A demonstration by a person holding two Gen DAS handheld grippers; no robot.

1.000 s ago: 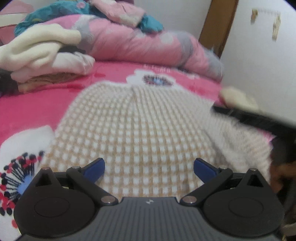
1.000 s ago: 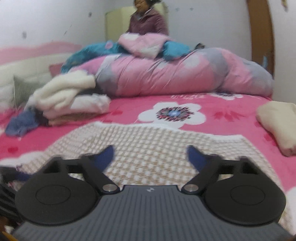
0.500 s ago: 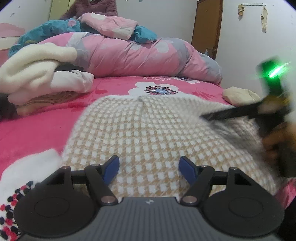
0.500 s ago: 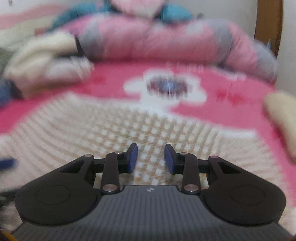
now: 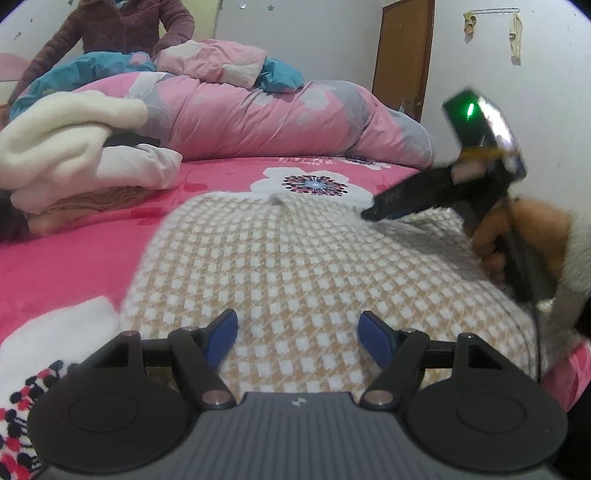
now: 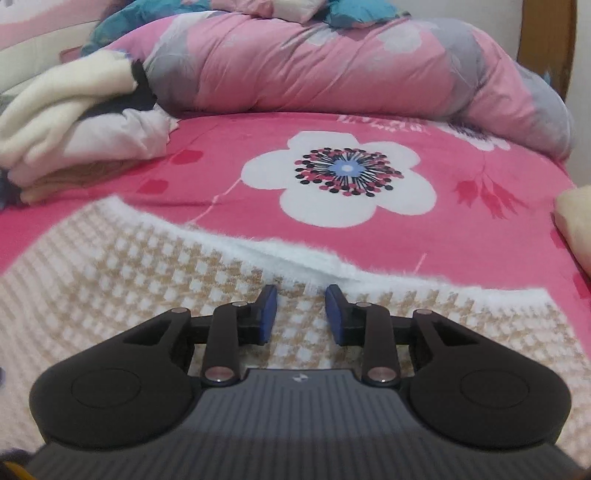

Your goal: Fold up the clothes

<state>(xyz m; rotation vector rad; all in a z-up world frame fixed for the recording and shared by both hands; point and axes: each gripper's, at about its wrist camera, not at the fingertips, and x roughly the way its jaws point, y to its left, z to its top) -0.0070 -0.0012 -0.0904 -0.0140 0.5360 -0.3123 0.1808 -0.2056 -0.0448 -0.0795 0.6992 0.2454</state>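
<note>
Only left view shows person (image 5: 122, 33), prob. standing.

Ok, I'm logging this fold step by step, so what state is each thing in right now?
Checked sweater: spread flat on the bed, not yet folded.
Left gripper: open over the sweater's near part; its jaws have just been closing, no cloth pinched.
Right gripper: narrow gap, at the sweater's white far edge; its jaws have just been closing, grip unclear.
Pink quilt: rolled up at the back.
Clothes pile: stacked, folded.
</note>
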